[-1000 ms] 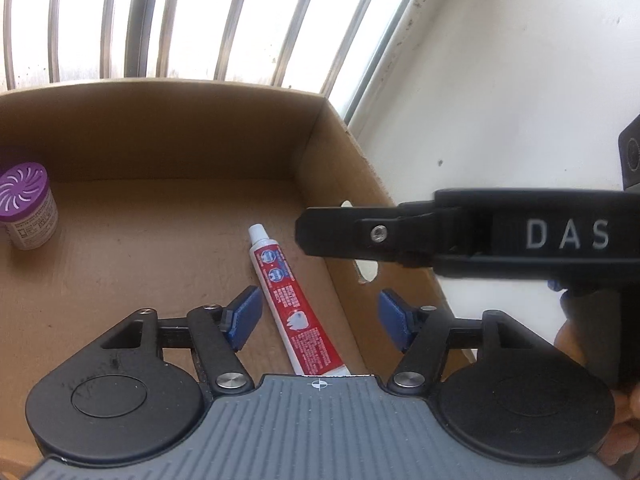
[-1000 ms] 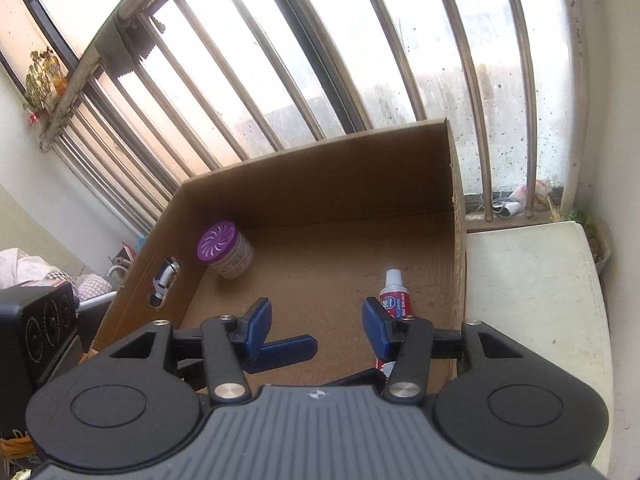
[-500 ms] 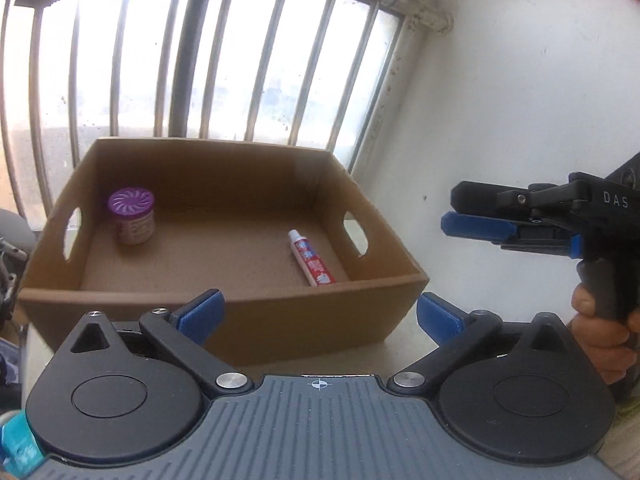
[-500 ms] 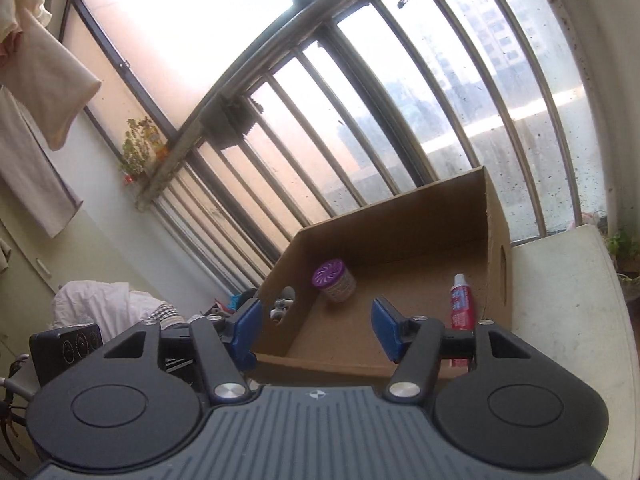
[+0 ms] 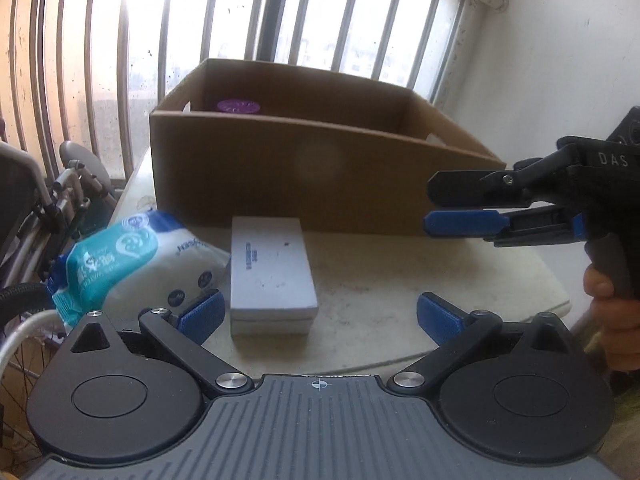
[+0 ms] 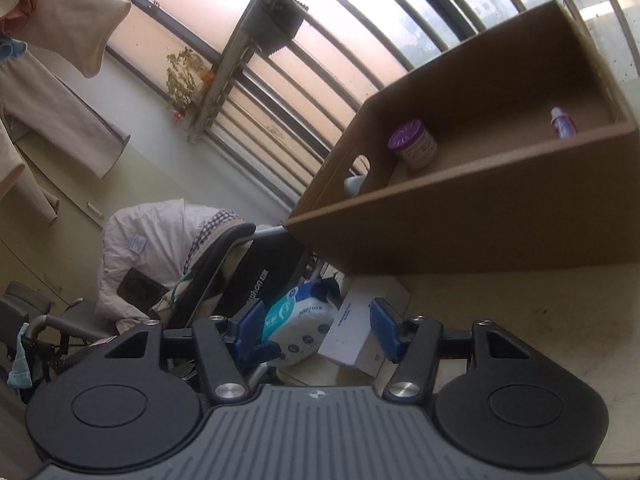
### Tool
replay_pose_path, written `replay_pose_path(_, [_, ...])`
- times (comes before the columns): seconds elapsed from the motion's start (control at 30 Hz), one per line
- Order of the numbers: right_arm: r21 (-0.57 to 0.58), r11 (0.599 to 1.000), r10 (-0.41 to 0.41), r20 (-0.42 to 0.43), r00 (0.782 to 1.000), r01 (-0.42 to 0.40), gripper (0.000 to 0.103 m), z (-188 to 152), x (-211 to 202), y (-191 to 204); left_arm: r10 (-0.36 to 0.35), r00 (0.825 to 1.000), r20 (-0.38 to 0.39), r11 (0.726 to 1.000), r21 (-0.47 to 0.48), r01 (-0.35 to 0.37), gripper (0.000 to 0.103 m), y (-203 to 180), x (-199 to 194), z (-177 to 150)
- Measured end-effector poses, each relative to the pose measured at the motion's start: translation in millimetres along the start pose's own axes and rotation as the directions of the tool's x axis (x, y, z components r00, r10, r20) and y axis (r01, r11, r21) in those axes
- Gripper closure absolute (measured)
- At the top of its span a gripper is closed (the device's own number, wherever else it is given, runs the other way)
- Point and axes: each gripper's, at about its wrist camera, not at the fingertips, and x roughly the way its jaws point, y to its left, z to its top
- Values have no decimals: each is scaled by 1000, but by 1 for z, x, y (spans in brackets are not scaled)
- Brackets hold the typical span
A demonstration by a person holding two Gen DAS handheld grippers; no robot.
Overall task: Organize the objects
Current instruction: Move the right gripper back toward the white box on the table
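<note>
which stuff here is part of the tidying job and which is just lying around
Part of the job:
cardboard box
purple-lidded jar, in the box
toothpaste tube, in the box
white flat box, on the table
wipes pack, on the table

Just lying about:
wheelchair
hanging clothes
potted plant

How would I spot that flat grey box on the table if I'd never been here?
Find the big cardboard box by the barred window. On the table just in front of its near wall lies the grey box, flat and hard-edged. The soft teal-and-white wipes pack lies beside it.
</note>
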Motion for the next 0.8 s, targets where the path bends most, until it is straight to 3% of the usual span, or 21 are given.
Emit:
replay_pose_path(0.27, [78, 996, -32, -102, 994, 40, 55, -24, 52, -20, 39, 999, -14, 997, 63, -38, 0, 6, 28, -20])
replay_pose_path(0.5, [99, 993, -54, -145, 988, 69, 54, -18, 72, -27, -14, 1000, 2, 999, 47, 14, 0, 14, 40, -17])
replay_pose_path(0.7, [142, 988, -31, -202, 979, 61, 54, -22, 84, -37, 0, 1000, 4, 999, 46, 0, 0, 12, 46, -18])
replay_pose_path(0.8, [152, 987, -23, -209, 978, 56, 53, -22, 85, -41, -44, 999, -4, 998, 47, 44, 0, 12, 44, -19])
